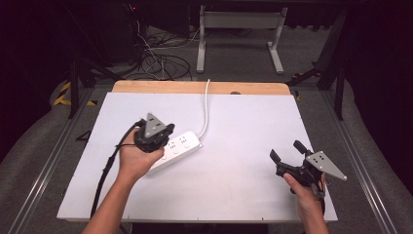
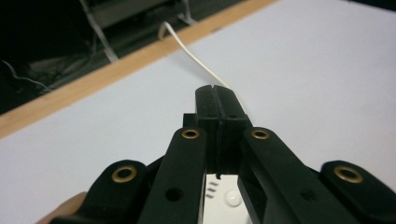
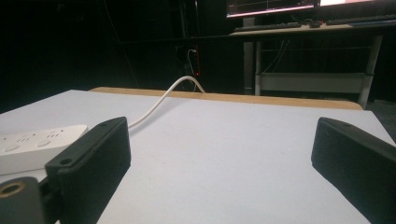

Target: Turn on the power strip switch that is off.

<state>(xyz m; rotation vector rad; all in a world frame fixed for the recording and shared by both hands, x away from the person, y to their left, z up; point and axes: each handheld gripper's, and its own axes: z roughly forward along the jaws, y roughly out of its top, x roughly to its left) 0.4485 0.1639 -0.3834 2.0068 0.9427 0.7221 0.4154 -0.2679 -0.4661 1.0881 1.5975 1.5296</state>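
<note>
We saw a white power strip [image 1: 178,147] lying on the white table [image 1: 234,131], left of the middle and angled so that its far end pointed toward the far edge. Its white cord [image 1: 206,109] ran from that end straight back across the table and dropped over the bare wooden strip along the far edge. We held the left gripper [image 1: 163,136] directly over the near half of the strip, the left hand [image 1: 135,157] wrapped around its body and a black cable [image 1: 104,170] trailing from it toward the near-left corner. In the left gripper view its jaws were pressed together with no gap between the pads, and a small patch of the strip's top, with socket slots and a round button, showed just beneath them; we could not tell whether the tips touched the strip. The right gripper [image 1: 286,151] hung well apart from the strip, above the table near the right edge toward the near-right corner, held in the right hand [image 1: 304,190]. Its jaws were spread wide with nothing between them, and in the right gripper view they framed bare table, with the strip's end at the left and the cord curving away to the far edge.
</note>
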